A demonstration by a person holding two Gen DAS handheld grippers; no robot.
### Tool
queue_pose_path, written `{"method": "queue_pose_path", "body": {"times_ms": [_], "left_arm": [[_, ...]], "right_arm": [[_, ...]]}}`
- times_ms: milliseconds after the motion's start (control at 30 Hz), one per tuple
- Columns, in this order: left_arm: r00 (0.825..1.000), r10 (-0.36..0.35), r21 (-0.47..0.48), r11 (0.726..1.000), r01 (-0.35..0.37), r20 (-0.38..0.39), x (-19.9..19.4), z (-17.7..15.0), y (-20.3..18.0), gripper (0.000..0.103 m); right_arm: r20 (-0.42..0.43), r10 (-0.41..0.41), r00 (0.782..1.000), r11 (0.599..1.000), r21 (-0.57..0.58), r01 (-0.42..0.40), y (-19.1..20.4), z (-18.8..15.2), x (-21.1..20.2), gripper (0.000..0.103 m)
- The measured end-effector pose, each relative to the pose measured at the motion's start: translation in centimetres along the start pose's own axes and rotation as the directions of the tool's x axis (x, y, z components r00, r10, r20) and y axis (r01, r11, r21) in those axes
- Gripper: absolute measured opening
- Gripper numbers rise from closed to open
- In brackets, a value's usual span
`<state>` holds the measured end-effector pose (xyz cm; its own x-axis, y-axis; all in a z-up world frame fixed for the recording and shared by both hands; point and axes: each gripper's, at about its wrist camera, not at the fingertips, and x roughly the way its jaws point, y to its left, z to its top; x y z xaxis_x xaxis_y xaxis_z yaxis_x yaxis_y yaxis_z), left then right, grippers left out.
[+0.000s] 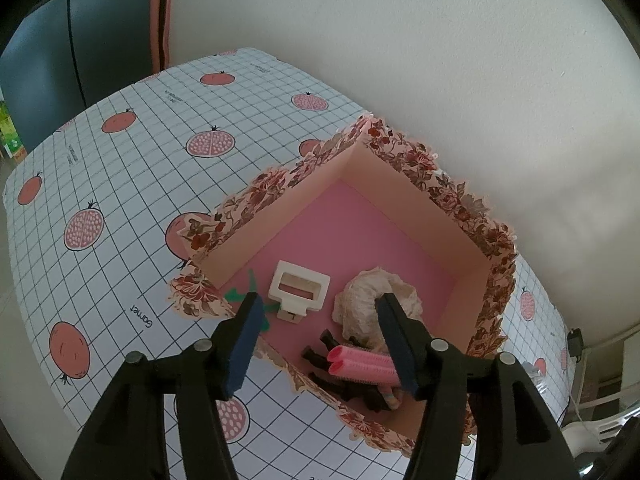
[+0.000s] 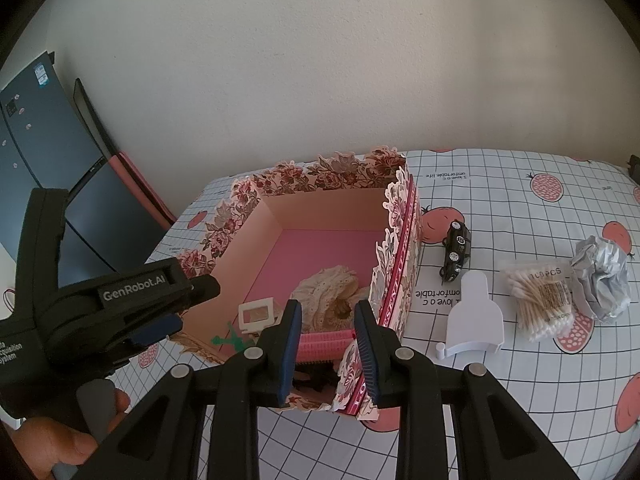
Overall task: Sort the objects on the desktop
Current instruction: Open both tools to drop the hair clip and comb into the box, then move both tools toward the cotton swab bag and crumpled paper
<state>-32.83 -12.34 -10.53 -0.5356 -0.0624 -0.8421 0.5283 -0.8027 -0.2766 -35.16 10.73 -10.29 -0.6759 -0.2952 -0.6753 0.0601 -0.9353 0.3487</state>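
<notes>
A floral paper box (image 1: 404, 156) (image 2: 320, 178) with a pink floor holds a white hair claw (image 1: 299, 286) (image 2: 256, 313), a cream lace scrunchie (image 1: 362, 300) (image 2: 324, 292), pink hair rollers (image 1: 360, 362) (image 2: 320, 344), dark clips (image 1: 320, 356) and a green piece (image 1: 240, 294) (image 2: 228, 340). My left gripper (image 1: 320, 308) is open and empty above the box's near edge. My right gripper (image 2: 327, 312) is open and empty over the box's near right corner. The left gripper body (image 2: 120, 304) shows in the right wrist view.
Right of the box on the pomegranate-print tablecloth (image 2: 520, 380) lie a black toy car (image 2: 456, 250), a white plastic holder (image 2: 474, 320), a bag of cotton swabs (image 2: 540, 300) and crumpled grey paper (image 2: 604, 276). A wall stands behind. A dark monitor (image 2: 48, 152) stands left.
</notes>
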Motion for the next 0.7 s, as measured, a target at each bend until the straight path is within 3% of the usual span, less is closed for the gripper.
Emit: {"method": "queue_pose_path", "body": {"times_ms": [400, 600, 700], "left_arm": [[0.998, -0.04, -0.024, 0.999, 0.041, 0.051, -1.0, 0.2, -0.3, 0.061], [0.992, -0.07, 0.006, 0.998, 0.07, 0.104, -2.1, 0.3, -1.4, 0.062], [0.989, -0.086, 0.033, 0.996, 0.082, 0.121, -2.5, 0.2, -2.3, 0.067]], "right_arm": [[0.044, -0.009, 0.999, 1.0, 0.0, 0.009, -0.4, 0.7, -1.7, 0.031], [0.072, -0.037, 0.997, 0.999, 0.014, 0.036, -1.7, 1.5, -2.9, 0.031], [0.085, -0.066, 0.994, 0.998, 0.026, 0.064, -3.0, 2.0, -3.6, 0.031]]}}
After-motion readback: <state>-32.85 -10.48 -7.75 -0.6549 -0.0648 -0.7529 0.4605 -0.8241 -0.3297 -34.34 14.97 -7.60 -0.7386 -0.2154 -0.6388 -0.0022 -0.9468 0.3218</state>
